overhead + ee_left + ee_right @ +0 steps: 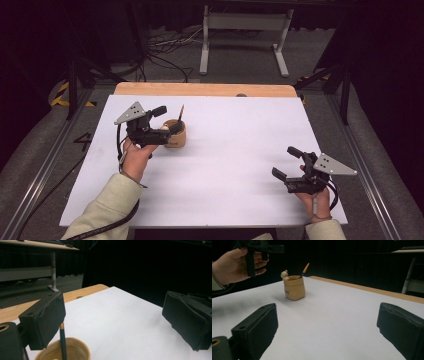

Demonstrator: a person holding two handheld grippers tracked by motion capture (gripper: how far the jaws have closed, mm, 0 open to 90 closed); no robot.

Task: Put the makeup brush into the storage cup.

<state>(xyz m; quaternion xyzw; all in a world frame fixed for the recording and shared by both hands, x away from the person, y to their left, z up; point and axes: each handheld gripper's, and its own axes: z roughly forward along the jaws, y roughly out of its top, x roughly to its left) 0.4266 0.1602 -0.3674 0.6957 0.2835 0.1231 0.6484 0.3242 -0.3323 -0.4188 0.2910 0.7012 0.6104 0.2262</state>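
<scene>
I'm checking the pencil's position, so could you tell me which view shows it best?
The right gripper view: the whole cup stands unobstructed, the pencil leaning from its rim. In the high view, the left gripper crowds it. The left gripper view cuts off the pencil's tip behind a jaw.

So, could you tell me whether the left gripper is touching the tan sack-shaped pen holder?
Apart. In the right gripper view, the left gripper hangs up and left of the tan pen holder, dark background between them.

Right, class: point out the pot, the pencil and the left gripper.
pot (294,291), right gripper view, front wall
pencil (304,269), right gripper view, upper shaft
left gripper (165,119), high view, between its fingertips
</scene>
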